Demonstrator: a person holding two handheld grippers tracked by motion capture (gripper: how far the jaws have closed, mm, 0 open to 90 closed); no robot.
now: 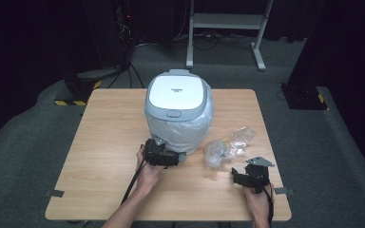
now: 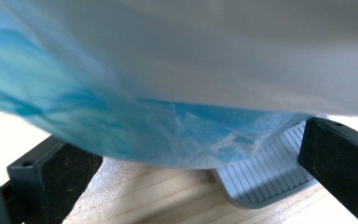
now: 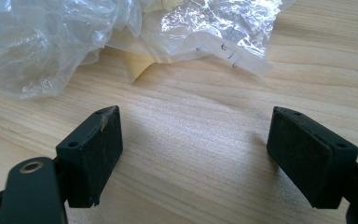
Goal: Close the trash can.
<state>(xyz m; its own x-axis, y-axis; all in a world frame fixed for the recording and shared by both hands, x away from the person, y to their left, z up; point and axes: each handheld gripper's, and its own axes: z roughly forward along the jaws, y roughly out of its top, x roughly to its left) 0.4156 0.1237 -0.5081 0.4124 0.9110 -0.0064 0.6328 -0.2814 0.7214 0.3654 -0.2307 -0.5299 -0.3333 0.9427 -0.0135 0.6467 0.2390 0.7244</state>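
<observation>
Left gripper, jaws apart against the bin just ahead, should pinch only its loose bag liner; right gripper, also apart, faces crumpled plastic

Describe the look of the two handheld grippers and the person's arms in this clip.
Both grippers are black: the left gripper and the right gripper each have two blocky jaws with matte pads. The right one carries a grey three-cornered plate. A black cable trails from the left one. The forearms are bare, with no sleeves in view.
</observation>
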